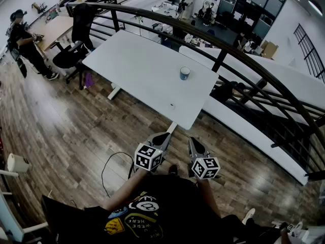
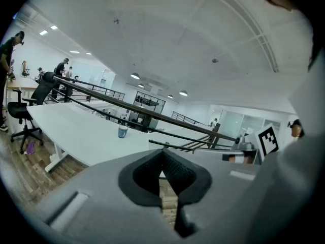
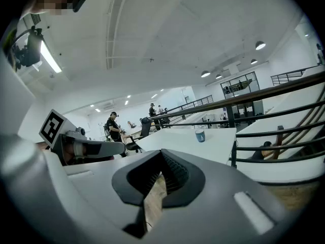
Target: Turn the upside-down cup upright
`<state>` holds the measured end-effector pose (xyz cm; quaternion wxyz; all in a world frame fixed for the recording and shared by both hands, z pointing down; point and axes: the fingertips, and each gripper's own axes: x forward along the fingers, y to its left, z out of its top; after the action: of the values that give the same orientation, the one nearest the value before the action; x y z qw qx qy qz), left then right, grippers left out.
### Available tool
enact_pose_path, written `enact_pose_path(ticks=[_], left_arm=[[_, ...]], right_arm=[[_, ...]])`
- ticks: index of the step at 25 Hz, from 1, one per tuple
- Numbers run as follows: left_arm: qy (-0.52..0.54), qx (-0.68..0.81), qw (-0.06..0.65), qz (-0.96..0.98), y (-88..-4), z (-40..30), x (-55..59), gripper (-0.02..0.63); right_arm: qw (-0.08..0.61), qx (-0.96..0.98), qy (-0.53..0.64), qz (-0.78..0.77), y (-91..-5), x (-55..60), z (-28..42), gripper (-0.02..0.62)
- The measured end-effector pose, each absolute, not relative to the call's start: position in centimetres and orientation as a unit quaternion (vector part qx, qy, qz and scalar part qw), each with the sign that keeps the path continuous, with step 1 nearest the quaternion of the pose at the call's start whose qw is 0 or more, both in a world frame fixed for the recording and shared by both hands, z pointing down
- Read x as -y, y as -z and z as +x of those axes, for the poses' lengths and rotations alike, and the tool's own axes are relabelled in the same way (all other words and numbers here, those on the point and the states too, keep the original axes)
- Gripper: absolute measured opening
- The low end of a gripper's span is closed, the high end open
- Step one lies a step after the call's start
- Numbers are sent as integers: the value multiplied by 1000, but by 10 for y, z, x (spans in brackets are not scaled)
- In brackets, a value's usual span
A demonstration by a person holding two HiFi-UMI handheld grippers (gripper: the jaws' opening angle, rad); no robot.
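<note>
A small blue cup (image 1: 185,73) with a pale top stands on the white table (image 1: 137,70), near its far right edge; it also shows as the cup (image 2: 122,131) in the left gripper view and the cup (image 3: 200,134) in the right gripper view. Both grippers hang close to my body, short of the table's near corner. My left gripper (image 1: 163,136) is shut with nothing in it. My right gripper (image 1: 194,145) is shut and empty too. In the left gripper view the left gripper (image 2: 163,162) has its jaws together; the right gripper (image 3: 161,168) looks the same.
A dark curved railing (image 1: 218,29) runs behind and to the right of the table. A black office chair (image 1: 71,47) stands at the table's left end. A person (image 1: 25,42) stands far left. A black cable (image 1: 114,169) loops on the wooden floor beside my left gripper.
</note>
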<state>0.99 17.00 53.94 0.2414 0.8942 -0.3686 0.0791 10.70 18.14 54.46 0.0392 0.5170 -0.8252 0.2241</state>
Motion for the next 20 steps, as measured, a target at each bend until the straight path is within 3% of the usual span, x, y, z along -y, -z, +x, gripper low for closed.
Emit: enact_pose_path(ticks=[14,20], left_arm=[[-93,371,243,892,-547,-9,-173,2],[-107,355,251,894,-559,-23,-182,3]], right_arm=[[38,826,-247,505,-556,-183,86,-2],[12,833,-288,472,-567,-184,46,-2]])
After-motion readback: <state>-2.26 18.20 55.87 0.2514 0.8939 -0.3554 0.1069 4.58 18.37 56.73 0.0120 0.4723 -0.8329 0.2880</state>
